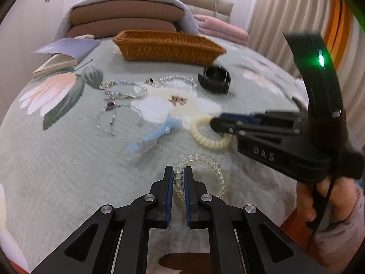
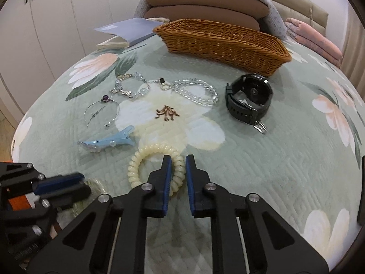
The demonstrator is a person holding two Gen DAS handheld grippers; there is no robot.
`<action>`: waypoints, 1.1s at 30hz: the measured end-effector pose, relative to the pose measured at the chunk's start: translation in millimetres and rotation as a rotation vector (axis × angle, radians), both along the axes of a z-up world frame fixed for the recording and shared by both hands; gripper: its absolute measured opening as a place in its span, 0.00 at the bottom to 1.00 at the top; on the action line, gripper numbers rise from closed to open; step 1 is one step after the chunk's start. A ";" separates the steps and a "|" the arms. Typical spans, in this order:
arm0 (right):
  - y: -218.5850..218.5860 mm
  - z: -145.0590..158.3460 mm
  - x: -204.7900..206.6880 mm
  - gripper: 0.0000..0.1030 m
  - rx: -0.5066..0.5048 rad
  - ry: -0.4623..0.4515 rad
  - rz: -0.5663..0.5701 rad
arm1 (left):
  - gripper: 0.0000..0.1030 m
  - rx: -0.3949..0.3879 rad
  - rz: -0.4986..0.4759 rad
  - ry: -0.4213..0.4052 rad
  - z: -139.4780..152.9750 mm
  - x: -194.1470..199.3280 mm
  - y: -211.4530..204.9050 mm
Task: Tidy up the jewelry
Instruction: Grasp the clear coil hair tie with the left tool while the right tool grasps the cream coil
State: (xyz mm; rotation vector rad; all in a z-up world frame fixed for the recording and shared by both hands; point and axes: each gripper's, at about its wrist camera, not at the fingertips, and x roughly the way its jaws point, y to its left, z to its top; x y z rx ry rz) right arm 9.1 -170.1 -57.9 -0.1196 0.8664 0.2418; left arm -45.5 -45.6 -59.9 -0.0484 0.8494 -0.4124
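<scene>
We see the bed (image 2: 262, 159), its flowered quilt bare and roomy at 3 o'clock of the right tool (image 2: 178, 162). The wicker basket (image 2: 223, 43) sits at 12 o'clock near the pillows, the black watch (image 2: 249, 99) at 1 o'clock. Our right tool is clamped on the cream coil band (image 2: 155, 150), its right side between the pads. Our left tool (image 1: 178, 173) is clamped on the clear bead bracelet (image 1: 214, 169), whose loop runs off toward 1 o'clock.

Bedroom, quilted bed (image 2: 273, 159), pillows (image 2: 205, 6), wardrobe (image 2: 45, 22)
</scene>
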 end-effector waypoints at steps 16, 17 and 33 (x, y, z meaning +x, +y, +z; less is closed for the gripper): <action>-0.5 10.2 -0.8 0.11 -0.008 0.027 0.048 | 0.09 -0.051 0.018 -0.035 17.1 5.2 19.0; 2.0 7.8 3.4 0.11 -0.040 0.039 0.048 | 0.09 -0.052 0.016 -0.033 16.5 5.0 19.2; -10.3 0.9 20.9 0.15 0.054 0.151 0.090 | 0.09 -0.072 -0.004 -0.024 11.5 4.6 23.6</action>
